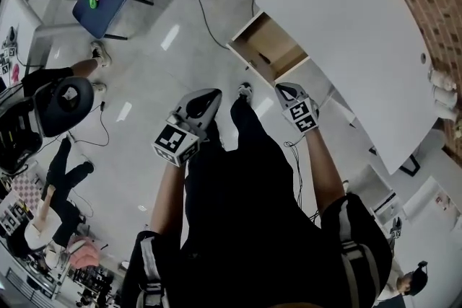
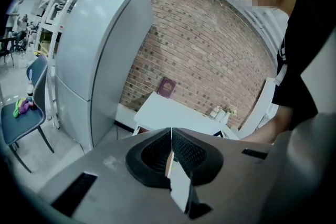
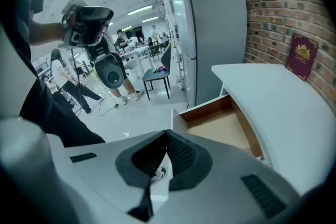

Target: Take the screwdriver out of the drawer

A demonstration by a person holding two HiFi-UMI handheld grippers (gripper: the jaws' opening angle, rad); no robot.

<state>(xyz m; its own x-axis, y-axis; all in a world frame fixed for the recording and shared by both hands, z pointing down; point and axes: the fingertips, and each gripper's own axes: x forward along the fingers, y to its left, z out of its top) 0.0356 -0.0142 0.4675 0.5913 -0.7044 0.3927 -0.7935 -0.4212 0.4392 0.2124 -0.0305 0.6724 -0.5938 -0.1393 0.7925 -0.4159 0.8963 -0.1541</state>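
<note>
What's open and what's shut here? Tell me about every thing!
Drawer: pulled open.
Small dark thing: lying in the drawer, maybe the screwdriver.
Left gripper: shut, empty.
Right gripper: shut, empty.
Fridge: doors closed.
Red book: standing against the brick wall.

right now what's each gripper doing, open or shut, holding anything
left gripper: closed, jaws together, nothing between them
right gripper: closed, jaws together, nothing held
</note>
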